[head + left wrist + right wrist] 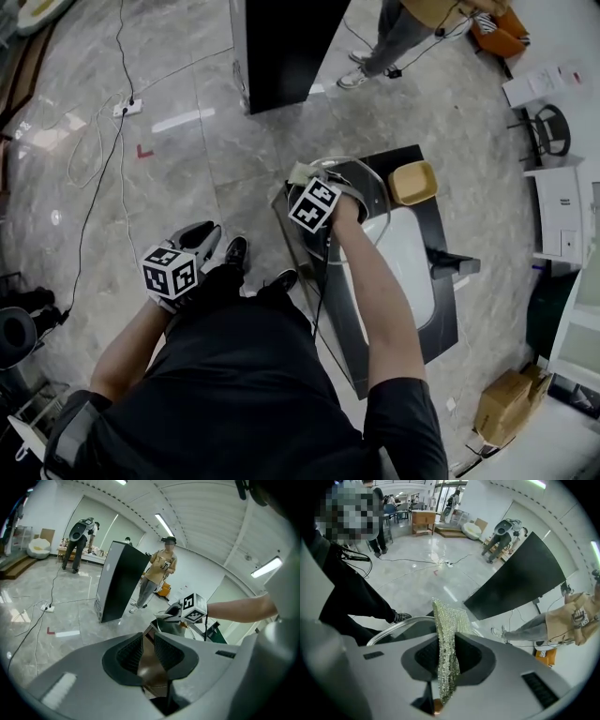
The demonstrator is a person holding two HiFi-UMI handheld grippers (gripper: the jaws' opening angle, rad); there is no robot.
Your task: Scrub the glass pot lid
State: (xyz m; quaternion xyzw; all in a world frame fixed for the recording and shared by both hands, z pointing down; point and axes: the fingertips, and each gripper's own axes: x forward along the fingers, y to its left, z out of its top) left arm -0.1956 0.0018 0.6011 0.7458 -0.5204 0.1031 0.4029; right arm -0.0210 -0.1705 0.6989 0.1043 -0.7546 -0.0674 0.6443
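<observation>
The right gripper (446, 645) is clamped on a glittery scrubbing cloth (449, 620), its free end pointed over the glass pot lid (364, 186) at the far end of the black stand (448, 323), apparently to rub it. The left gripper (148, 649), jaws parted and empty, hangs well to the left, clear of the work.

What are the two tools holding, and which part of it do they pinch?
The right tool pinches a glittery scrubbing cloth across its middle; the left tool holds nothing.
</observation>
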